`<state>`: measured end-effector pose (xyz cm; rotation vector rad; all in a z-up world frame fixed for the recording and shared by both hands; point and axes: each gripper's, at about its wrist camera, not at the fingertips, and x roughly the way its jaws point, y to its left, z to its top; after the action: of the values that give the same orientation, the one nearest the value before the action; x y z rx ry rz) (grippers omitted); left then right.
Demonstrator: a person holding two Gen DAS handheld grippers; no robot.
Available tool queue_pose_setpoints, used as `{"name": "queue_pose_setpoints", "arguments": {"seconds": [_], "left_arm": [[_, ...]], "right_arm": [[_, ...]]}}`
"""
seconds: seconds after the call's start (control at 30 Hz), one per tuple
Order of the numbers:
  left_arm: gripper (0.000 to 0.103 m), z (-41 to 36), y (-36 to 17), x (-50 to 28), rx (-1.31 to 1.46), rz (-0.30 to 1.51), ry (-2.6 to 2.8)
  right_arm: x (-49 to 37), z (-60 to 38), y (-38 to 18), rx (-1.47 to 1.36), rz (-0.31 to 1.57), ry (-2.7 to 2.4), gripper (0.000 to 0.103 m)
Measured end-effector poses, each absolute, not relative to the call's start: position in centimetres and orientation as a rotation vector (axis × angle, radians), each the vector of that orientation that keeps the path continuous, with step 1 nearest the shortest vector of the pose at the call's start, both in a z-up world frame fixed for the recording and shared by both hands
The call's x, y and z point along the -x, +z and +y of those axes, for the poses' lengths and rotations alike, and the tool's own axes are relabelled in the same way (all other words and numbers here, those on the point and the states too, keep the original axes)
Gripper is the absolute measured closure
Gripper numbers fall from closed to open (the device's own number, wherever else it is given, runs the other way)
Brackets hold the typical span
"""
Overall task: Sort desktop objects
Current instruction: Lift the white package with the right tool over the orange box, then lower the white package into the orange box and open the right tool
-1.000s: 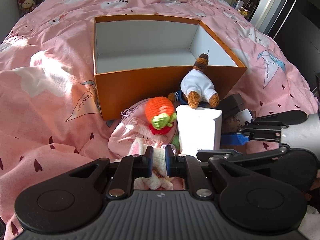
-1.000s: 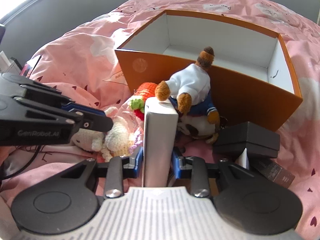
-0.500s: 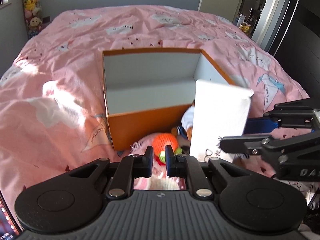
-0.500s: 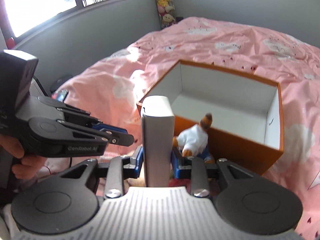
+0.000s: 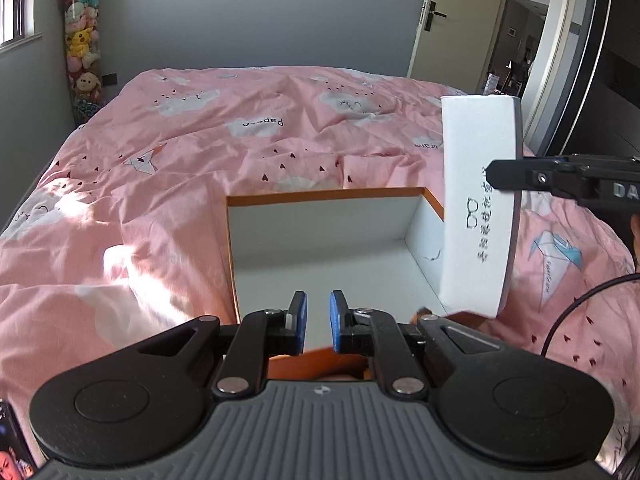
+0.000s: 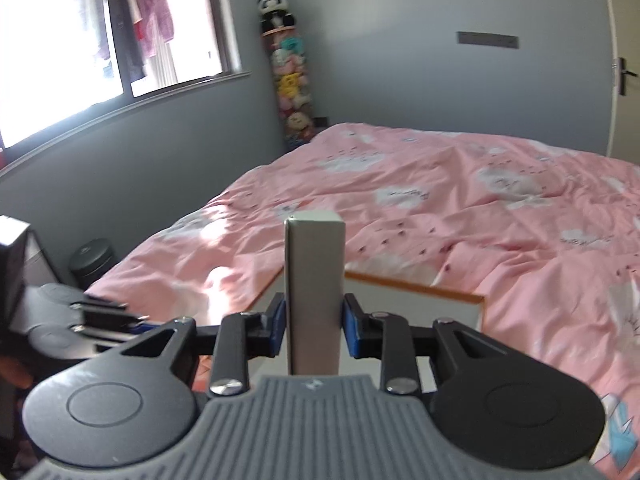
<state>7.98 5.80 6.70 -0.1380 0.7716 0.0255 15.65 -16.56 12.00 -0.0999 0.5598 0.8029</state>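
White carton [image 6: 314, 280] stands upright, long axis vertical, clamped in my right gripper [image 6: 314, 330], high over the orange box's [image 5: 320, 196] right wall, I think; the lens warps it. The box lies below and left. My left gripper [image 5: 318, 318] is empty, nearly closed.

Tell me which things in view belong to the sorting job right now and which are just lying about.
Part of the job:
- white carton, upright, clamped in the right tool
- orange box, open on the bed
- left tool, shut, holding nothing

Just lying about:
- pink quilt
- stack of soft toys in the corner
- door
- window
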Motion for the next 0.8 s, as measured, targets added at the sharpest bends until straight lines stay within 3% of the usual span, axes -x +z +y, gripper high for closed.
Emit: {"name": "queue_pose_setpoints", "arguments": {"seconds": [0.13,0.47,0.8], "left_arm": [[0.090,5.6,5.1,-10.2,0.123,0.807,0.049],[0.090,5.4,1.3,-13.4,0.110,0.894,0.061],[0.090,5.6,-0.4,-15.6,0.122,0.943,0.054]], "right_arm": [[-20.0,-15.8,9.4,0.153,0.588,0.709,0.071],[-25.9,-14.9,0.2,0.118,0.882,0.703,0.071],[-28.7,-14.6,-2.7,0.083,1.031,0.745,0.070]]}}
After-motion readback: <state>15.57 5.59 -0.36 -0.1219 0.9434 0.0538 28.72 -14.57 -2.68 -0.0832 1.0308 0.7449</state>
